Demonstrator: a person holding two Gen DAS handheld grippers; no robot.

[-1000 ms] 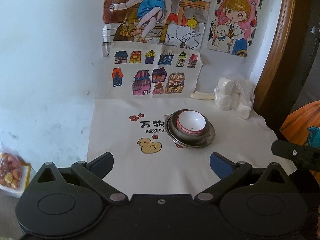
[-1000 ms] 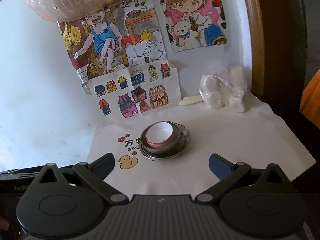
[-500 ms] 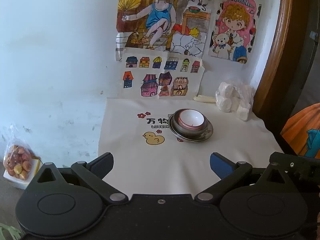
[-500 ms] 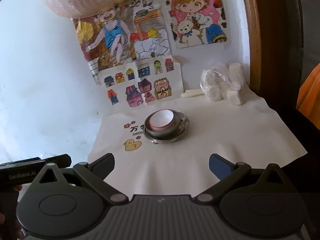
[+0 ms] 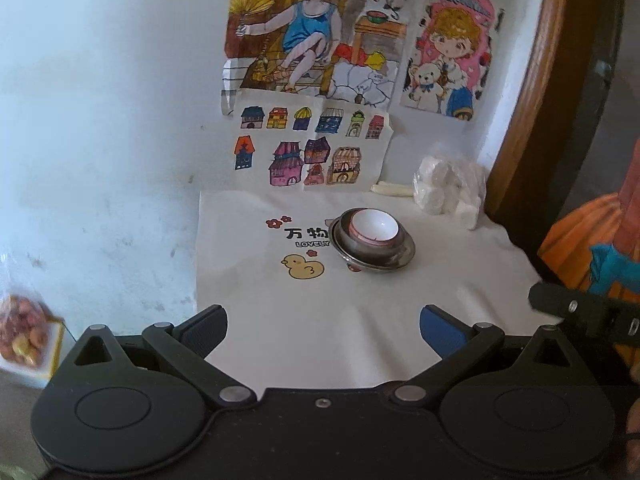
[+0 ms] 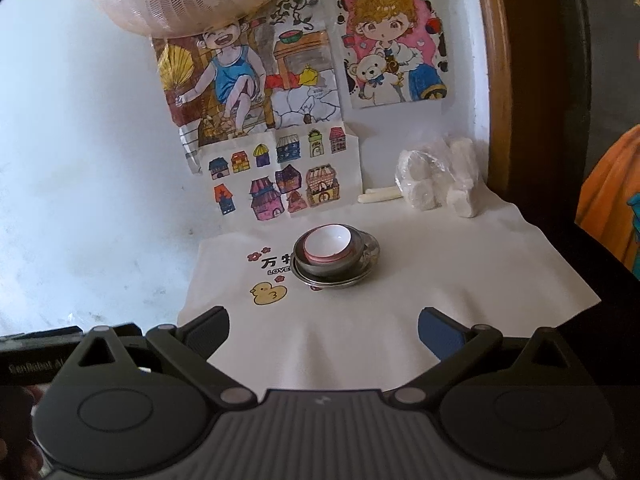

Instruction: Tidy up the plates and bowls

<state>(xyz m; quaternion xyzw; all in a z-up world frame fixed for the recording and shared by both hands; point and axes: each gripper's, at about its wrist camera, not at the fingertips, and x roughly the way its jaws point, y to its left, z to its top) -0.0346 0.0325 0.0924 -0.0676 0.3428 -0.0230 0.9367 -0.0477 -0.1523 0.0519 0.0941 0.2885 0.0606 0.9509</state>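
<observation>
Left gripper [image 5: 323, 330]: jaws apart, empty
Right gripper [image 6: 323, 330]: jaws apart, empty
White pink-rimmed ceramic bowl [image 6: 328, 242]: nested in grey metal bowl [image 6: 328, 266] on round steel plate [image 6: 370, 258], mid-tablecloth [image 6: 460, 264]
Handling: likely fragile, slippery; pinch rim

Both the left gripper [image 5: 323, 326] and right gripper [image 6: 323, 326] seem to have drawn back from the stacked bowls [image 6: 334, 256]; jaws unchanged.

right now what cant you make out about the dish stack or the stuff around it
- Metal plate: both views, the metal bowl hides its middle.
- Metal bowl's inside: covered by the white bowl.
- Snack bag: left wrist view, blurred and cut by the edge.
- Cloth print: stack hides the lettering's end.
</observation>
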